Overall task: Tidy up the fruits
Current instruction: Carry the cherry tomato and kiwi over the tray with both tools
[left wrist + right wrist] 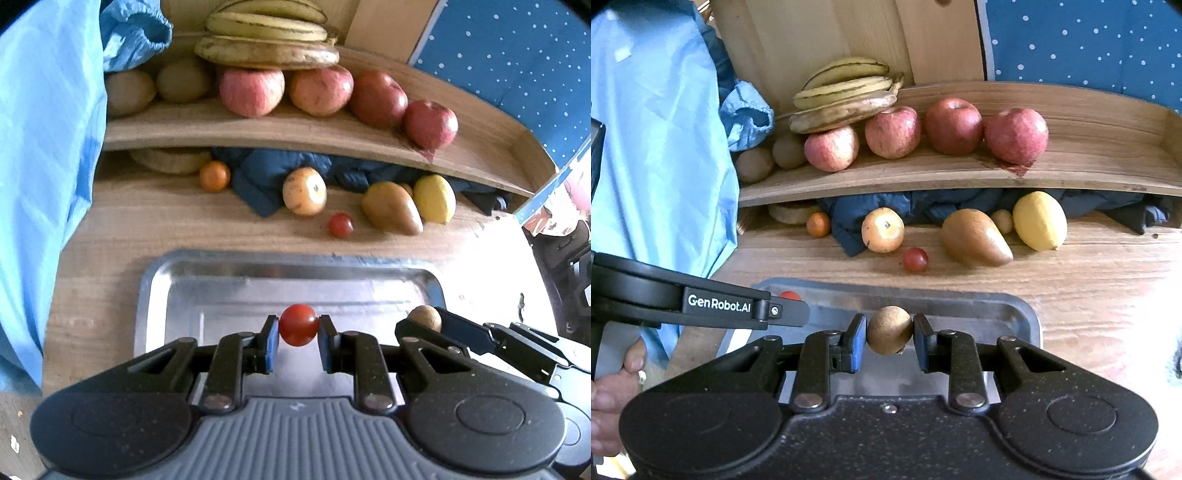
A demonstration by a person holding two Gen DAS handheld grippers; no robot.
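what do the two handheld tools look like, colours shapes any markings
Both are matte black with fine speckles, two round housings, black linkage bars with silver rivets, and blue pads on the fingers. The left tool has a ribbed grey centre plate; seen from the right wrist, its side bears white "GenRobot.AI" lettering. The right tool has a black centre with one small screw. A bare hand shows; no cables.

Left gripper (298,326): pads clamped on a cherry tomato (297,325). Right gripper (889,330): pinching a brown fruit (889,329), possibly a kiwi. Both level, side by side.
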